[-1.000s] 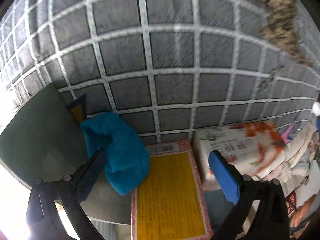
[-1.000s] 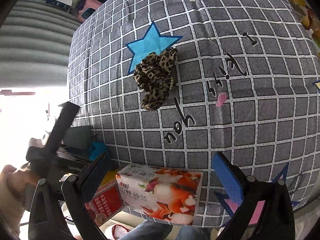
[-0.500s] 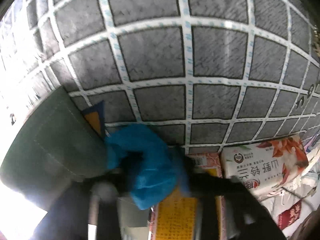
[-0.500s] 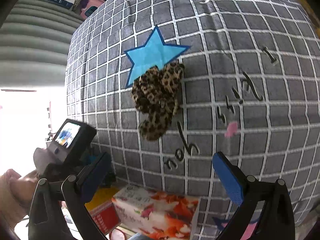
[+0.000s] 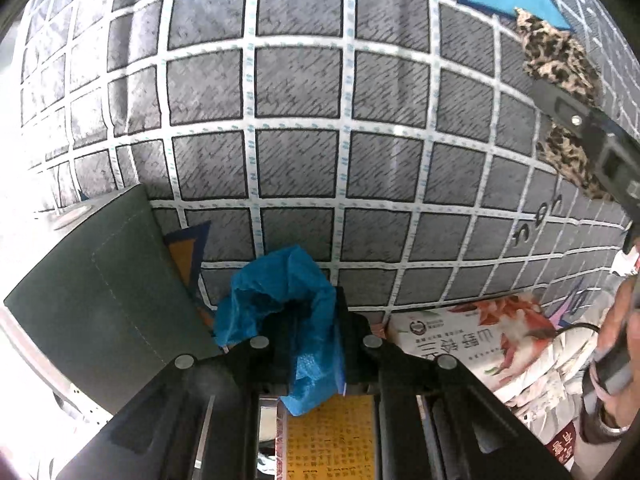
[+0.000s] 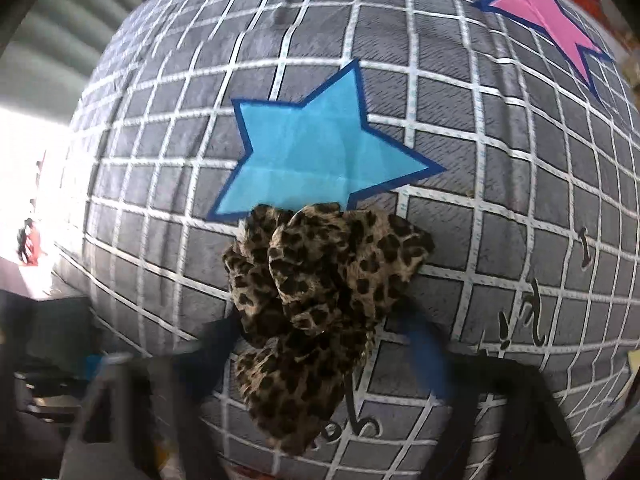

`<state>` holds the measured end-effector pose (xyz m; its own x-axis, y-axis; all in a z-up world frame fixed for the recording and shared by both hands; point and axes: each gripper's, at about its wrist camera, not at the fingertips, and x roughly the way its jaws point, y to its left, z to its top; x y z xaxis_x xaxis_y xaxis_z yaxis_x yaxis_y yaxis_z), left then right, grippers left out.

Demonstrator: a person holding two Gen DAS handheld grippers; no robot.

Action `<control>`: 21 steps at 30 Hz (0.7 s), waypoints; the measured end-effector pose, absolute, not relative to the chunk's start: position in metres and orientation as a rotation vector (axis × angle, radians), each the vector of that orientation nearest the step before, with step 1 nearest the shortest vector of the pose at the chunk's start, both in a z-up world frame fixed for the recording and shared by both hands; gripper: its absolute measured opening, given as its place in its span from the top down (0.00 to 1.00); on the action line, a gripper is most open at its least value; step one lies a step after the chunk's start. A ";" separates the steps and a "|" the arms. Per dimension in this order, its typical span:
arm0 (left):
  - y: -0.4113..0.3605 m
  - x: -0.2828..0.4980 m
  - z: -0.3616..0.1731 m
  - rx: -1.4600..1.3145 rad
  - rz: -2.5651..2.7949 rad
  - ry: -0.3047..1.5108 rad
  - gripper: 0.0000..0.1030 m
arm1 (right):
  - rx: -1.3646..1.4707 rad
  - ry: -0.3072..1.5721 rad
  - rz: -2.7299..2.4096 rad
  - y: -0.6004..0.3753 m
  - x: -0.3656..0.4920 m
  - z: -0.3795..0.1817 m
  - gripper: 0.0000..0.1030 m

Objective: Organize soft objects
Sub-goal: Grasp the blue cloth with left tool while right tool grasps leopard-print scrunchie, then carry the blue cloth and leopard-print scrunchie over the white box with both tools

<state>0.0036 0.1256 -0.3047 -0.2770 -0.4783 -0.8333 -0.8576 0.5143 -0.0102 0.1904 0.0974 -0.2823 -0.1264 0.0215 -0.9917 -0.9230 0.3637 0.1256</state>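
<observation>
We see our left gripper [image 5: 308, 340] clamped on the blue cloth [image 5: 280, 304], while our right gripper [image 6: 320, 344], jaws just narrowing, squeezes the leopard-print scrunchie [image 6: 316, 300].

Left gripper [image 5: 308, 344]: jaws wide apart a second ago, now clamped on the blue cloth [image 5: 288, 312], which lay loose beside the green pouch [image 5: 100, 300] and now stands bunched between the pads, lifted off the yellow-labelled box [image 5: 332, 436]. Right gripper [image 6: 320, 344]: brought down from well above the checked bedcover [image 6: 160, 160] to the leopard-print scrunchie [image 6: 316, 280]; jaws just closing, from fully spread to narrow, blurred on either side of the scrunchie; contact with the pads not discernible. Scrunchie now seen large, at the lower edge of the blue star [image 6: 316, 152]. Tissue pack gone from the right wrist view.
</observation>
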 end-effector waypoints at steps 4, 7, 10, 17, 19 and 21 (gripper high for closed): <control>0.129 0.003 -0.263 -1.036 0.576 1.851 0.85 | -0.796 1.486 1.036 0.087 0.200 -0.275 0.65; 0.128 0.009 -0.237 -0.956 0.576 1.788 0.85 | -0.702 1.521 1.043 0.073 0.213 -0.263 0.65; 0.121 0.013 -0.211 -0.863 0.579 1.719 0.85 | -0.641 1.530 1.038 0.057 0.222 -0.246 0.65; 0.093 0.014 -0.142 -0.739 0.568 1.566 0.85 | -0.559 1.523 1.002 0.010 0.231 -0.205 0.65; 0.081 0.014 -0.119 -0.707 0.547 1.513 0.85 | -0.556 1.513 0.995 -0.003 0.228 -0.194 0.65; 0.068 0.014 -0.094 -0.676 0.516 1.473 0.85 | -0.549 1.501 0.988 -0.017 0.223 -0.181 0.65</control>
<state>0.0144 0.0681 -0.0942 0.0484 -0.0882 -0.9949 -0.6900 0.7173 -0.0972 0.2226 -0.0167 -0.1813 -0.1920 0.1971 -0.9614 -0.8053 0.5283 0.2692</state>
